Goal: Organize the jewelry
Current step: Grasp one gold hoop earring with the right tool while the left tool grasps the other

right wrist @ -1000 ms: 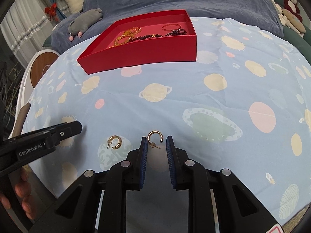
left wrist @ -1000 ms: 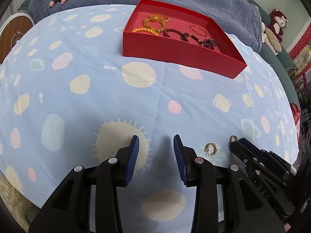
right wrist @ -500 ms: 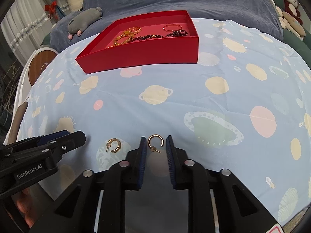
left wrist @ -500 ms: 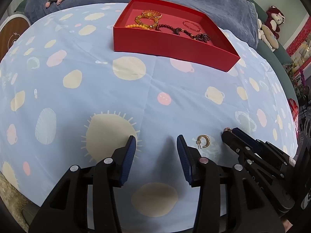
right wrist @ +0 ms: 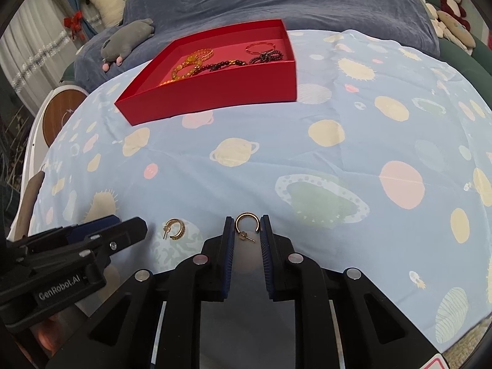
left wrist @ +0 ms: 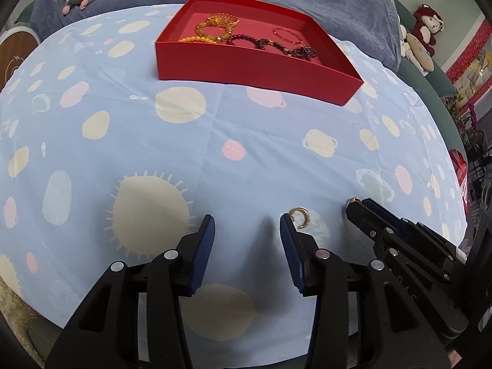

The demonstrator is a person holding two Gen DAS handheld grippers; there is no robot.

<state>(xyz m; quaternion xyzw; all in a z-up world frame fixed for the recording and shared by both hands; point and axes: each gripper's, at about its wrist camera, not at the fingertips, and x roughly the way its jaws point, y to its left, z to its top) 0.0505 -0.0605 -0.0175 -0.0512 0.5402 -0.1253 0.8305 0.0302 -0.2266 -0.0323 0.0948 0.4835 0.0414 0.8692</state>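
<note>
Left wrist view: our left hand-held gripper (left wrist: 246, 226), jaws spread wide and holding nothing, low over the blue planet-print cloth (left wrist: 123, 129); ribbed gold hoop earring (left wrist: 300, 217) flat on the cloth just beside the right fingertip, outside the gap, so we judge a short sidestep to the right must come before any closing; right hand-held gripper (left wrist: 353, 204) at the lower right, a glint of gold at its tip, its grip unreadable from here; red tray (left wrist: 246, 67) well apart, straight ahead, holding bead bracelets (left wrist: 215, 29).

Right wrist view: our right hand-held gripper (right wrist: 247, 226), jaws narrowed round the plain gold hoop earring (right wrist: 246, 226); hoop between the pads, open side and post pointing back toward the camera; we cannot tell whether the pads actually pinch it or whether it is off the cloth; ribbed hoop to the left, between the two tools, nearer the left tool; red tray far ahead and to the left; its near wall hides part of the floor inside; right rim blurred.
</note>
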